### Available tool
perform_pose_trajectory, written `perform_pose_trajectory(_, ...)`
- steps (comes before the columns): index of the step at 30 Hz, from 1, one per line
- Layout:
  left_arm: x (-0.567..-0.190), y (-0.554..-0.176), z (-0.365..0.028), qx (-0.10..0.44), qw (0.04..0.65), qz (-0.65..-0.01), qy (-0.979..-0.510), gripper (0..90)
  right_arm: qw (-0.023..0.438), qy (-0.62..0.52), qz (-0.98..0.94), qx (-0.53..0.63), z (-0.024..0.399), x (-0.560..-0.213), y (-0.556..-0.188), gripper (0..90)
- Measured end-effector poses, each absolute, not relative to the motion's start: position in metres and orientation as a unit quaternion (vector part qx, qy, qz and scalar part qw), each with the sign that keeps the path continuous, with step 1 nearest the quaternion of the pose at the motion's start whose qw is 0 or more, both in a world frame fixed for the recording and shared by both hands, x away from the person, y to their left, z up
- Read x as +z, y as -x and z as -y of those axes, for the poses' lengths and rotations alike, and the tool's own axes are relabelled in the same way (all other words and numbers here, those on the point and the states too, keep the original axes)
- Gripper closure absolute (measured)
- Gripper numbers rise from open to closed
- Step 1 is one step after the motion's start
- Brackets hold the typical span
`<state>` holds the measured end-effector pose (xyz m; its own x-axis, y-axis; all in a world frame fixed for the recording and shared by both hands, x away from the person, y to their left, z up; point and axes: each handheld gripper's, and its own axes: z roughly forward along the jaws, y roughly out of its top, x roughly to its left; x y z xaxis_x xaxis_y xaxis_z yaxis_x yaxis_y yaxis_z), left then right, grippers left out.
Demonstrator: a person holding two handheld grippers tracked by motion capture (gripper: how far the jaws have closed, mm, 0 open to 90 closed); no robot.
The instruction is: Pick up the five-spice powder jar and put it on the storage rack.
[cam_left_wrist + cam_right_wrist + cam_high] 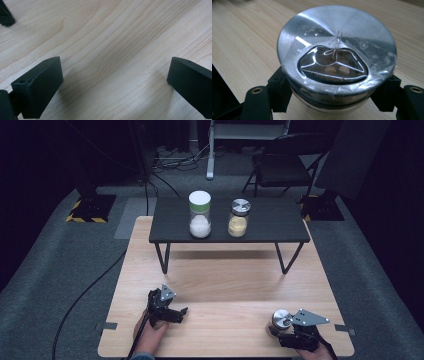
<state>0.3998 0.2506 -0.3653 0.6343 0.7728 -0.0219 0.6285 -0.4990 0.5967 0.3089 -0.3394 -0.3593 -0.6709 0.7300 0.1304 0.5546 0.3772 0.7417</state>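
A small jar with a brushed-metal lid (337, 50) stands on the wooden table at the front right; in the high view the jar (281, 318) sits just left of the hand holding my right gripper (285, 330). My right gripper (334, 96) is shut on the jar just under its lid, one black jaw on each side. At the front left, my left gripper (175, 314) rests low over the table. In the left gripper view its jaws stand wide apart over bare wood, and the left gripper (113, 80) is open with nothing between the pads.
A low black shelf (170, 227) on thin legs spans the back of the wooden table (225, 285). On it stand a white-lidded jar of white grains (200, 214) and a metal-lidded jar of yellowish grains (238, 217). Cables and a chair lie on the carpet beyond.
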Motion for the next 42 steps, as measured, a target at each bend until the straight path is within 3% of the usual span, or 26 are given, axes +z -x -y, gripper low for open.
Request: perform_pose_trajectory(42,-0.3653,-0.3999,-0.2506,0.125,0.288,-0.409,-0.857,0.3,0.096,-0.398,-0.826,0.388,0.3360,-0.3568,-0.3173,30.4)
